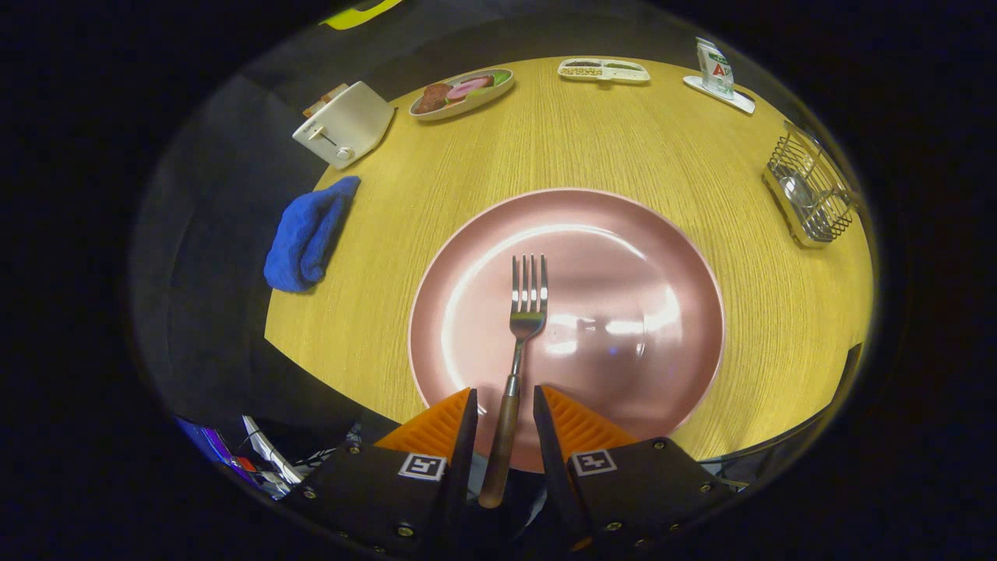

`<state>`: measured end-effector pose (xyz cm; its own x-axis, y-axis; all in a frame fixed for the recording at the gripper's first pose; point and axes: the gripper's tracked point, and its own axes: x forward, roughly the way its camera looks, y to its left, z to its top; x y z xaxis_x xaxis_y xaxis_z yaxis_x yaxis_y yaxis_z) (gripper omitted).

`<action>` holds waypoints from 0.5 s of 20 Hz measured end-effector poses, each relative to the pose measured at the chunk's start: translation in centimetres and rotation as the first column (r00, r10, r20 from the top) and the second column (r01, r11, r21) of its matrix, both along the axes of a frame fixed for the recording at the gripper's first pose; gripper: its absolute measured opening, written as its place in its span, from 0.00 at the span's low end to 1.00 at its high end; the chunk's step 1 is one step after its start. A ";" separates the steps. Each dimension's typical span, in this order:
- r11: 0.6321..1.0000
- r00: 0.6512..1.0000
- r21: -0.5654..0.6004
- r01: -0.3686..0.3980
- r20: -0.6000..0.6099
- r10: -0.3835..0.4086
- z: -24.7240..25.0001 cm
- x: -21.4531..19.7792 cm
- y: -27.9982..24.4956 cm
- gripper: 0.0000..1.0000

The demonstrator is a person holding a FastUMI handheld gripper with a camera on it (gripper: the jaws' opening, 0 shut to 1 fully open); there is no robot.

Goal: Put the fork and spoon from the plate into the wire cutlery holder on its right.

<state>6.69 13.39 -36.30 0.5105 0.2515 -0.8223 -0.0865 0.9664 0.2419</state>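
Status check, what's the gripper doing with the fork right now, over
Gripper open, fingers either side of fork handle, not pressing. Fork lies on pink plate. Wire cutlery holder off right; bare table between.

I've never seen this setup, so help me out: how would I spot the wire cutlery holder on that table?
Start at the big pink plate in the middle of the wooden table, where the open gripper straddles the fork handle. Look beyond and to the plate's right, near the table edge: the wire cutlery holder is the only see-through metal basket.
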 end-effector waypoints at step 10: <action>0.999 0.999 0.021 -0.036 0.024 0.036 0.8 0.0 0.5 0.03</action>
<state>6.73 13.89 -35.51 0.5204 0.2873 -0.8041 -0.1271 0.9573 0.2598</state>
